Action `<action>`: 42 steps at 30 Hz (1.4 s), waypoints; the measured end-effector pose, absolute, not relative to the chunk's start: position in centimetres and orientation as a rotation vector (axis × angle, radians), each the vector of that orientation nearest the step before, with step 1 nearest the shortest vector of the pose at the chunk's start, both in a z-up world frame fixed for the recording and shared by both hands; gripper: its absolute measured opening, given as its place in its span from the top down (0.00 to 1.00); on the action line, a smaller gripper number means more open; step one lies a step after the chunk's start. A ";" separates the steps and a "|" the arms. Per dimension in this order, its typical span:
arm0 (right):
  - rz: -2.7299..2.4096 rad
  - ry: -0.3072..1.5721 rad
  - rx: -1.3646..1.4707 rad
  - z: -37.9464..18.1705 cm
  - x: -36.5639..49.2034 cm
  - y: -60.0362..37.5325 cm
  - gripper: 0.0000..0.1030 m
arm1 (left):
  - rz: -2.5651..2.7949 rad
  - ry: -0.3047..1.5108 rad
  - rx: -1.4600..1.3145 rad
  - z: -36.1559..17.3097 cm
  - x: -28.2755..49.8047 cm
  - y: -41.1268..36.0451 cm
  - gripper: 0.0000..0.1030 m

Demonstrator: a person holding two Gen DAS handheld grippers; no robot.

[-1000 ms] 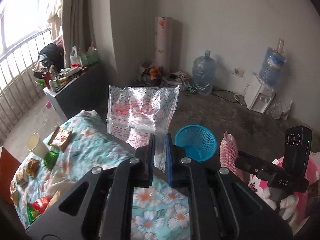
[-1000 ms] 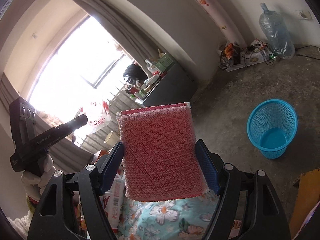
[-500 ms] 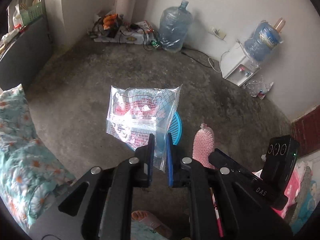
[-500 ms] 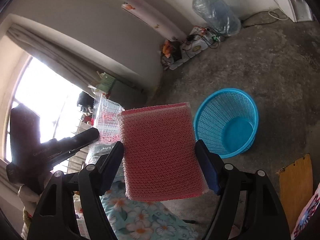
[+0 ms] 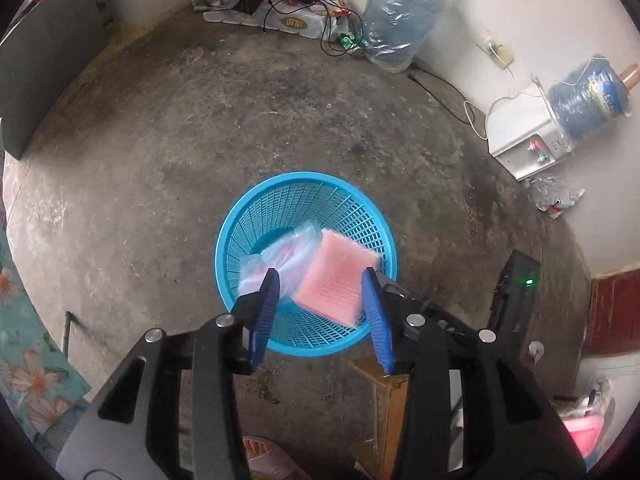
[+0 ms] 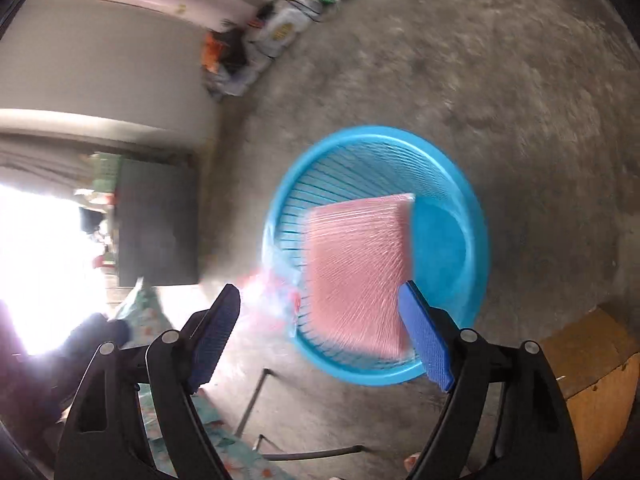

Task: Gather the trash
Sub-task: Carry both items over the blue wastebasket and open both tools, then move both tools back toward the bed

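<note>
**Both packets released over the blue basket**

Between the jaws of the left gripper (image 5: 322,312) nothing is clenched: they have just been opening, and the clear plastic bag (image 5: 280,260) hangs blurred beyond the left pad, loose, inside the rim of the blue basket (image 5: 240,216). Beside the bag, touching or overlapping it, the pink packet (image 5: 336,280) lies tilted over the basket's mesh wall; whether either has reached the bottom cannot be told.

From the right wrist, the right gripper (image 6: 320,328) also stands released, its jaws having just been opening wider. The pink packet (image 6: 360,272) sits apart from the left pad and close to the right pad, though blur hides whether it touches. It is over the blue basket (image 6: 460,184), with the clear plastic bag (image 6: 272,296) smeared at the near-left rim.

Around the basket is bare concrete floor (image 5: 200,120). A large water bottle (image 5: 400,20) stands by the far wall, near a tangle of cables and boxes, and a water dispenser (image 5: 528,140) stands well to the right. A flowered bedspread (image 5: 24,360) shows at the left edge and a brown cardboard box (image 6: 588,360) just beside the basket.
</note>
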State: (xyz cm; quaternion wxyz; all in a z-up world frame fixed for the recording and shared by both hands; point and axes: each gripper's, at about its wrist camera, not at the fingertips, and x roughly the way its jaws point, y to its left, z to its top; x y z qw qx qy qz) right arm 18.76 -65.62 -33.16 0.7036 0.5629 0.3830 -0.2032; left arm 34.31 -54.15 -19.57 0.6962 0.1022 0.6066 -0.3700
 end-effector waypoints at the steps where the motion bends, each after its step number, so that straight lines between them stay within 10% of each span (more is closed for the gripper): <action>1: -0.461 0.853 1.247 -33.4 18.7 -65.5 0.23 | -0.832 1.360 0.223 -19.6 34.3 -54.1 0.60; 16: -0.476 0.694 0.813 -20.8 13.8 -55.9 0.17 | -1.021 0.988 0.266 -4.2 26.6 -45.4 0.32; 31: -0.230 0.431 0.376 -2.8 9.8 -38.9 0.06 | -0.852 0.620 0.046 12.1 17.8 -15.3 0.19; 42: 0.093 0.494 0.416 1.0 11.1 -29.9 0.06 | -0.445 0.527 -0.126 13.5 12.4 5.3 0.13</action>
